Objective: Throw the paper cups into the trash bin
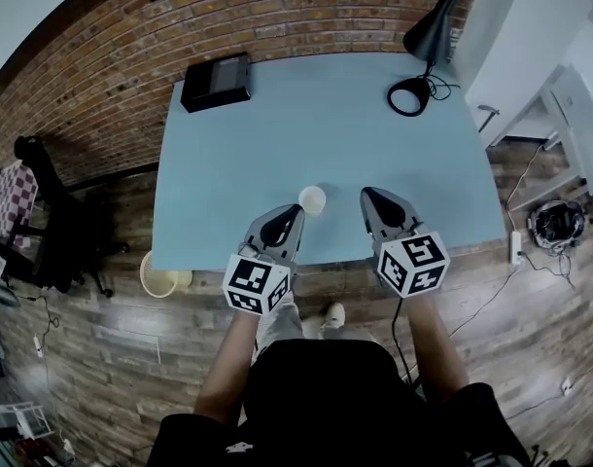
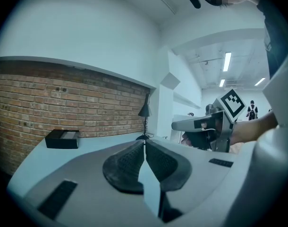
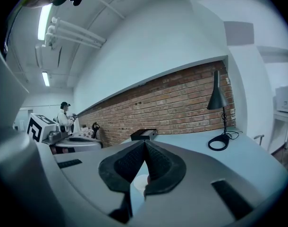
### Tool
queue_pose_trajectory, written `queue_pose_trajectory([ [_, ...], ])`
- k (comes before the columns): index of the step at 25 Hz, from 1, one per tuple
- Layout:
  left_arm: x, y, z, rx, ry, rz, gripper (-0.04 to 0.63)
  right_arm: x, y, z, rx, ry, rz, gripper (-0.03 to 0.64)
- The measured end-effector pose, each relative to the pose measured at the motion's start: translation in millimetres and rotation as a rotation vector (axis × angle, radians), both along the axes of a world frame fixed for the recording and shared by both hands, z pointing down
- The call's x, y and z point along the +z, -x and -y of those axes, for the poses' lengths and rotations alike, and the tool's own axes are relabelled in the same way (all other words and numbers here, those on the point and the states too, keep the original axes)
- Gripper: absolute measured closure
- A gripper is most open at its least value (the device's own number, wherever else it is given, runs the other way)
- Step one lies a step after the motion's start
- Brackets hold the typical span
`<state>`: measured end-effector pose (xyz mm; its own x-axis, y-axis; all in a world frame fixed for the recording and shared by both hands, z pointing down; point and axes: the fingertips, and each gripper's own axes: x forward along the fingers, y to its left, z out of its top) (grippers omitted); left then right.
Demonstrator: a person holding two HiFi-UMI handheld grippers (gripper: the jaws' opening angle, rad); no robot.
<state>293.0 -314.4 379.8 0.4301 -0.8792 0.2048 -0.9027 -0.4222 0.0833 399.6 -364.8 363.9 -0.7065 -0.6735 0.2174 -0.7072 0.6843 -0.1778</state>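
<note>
A white paper cup [image 1: 312,199] stands upright on the light blue table [image 1: 326,125], near its front edge. My left gripper [image 1: 296,210] is just left of the cup and close to it, jaws shut with nothing between them [image 2: 145,144]. My right gripper [image 1: 366,194] hovers a short way right of the cup, its pads meeting at the tips [image 3: 144,144]; part of the cup [image 3: 139,183] shows low behind them. A cream round trash bin [image 1: 163,273] sits on the floor at the table's front left corner.
A black box [image 1: 217,81] lies at the table's far left corner and a black desk lamp [image 1: 428,47] at the far right. A brick wall runs behind the table. A dark chair [image 1: 44,212] stands to the left. A person stands far off in the right gripper view.
</note>
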Motion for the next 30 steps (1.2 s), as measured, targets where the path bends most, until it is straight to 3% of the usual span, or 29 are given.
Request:
queue_pose_trajectory([
  [8, 30, 9, 26, 0.108, 0.069, 0.018, 0.574, 7, 1, 14, 0.107, 0.028, -0.033, 0.612],
  [14, 62, 13, 45, 0.2, 0.122, 0.043, 0.485, 21, 3, 24, 0.187, 0.06, -0.059, 0.612],
  [21, 95, 18, 65, 0.268, 0.172, 0.089, 0.316, 37, 11, 35, 0.264, 0.098, -0.084, 0.612],
  [30, 141, 12, 79, 0.351, 0.245, 0.152, 0.232, 60, 12, 46, 0.341, 0.147, -0.122, 0.612],
])
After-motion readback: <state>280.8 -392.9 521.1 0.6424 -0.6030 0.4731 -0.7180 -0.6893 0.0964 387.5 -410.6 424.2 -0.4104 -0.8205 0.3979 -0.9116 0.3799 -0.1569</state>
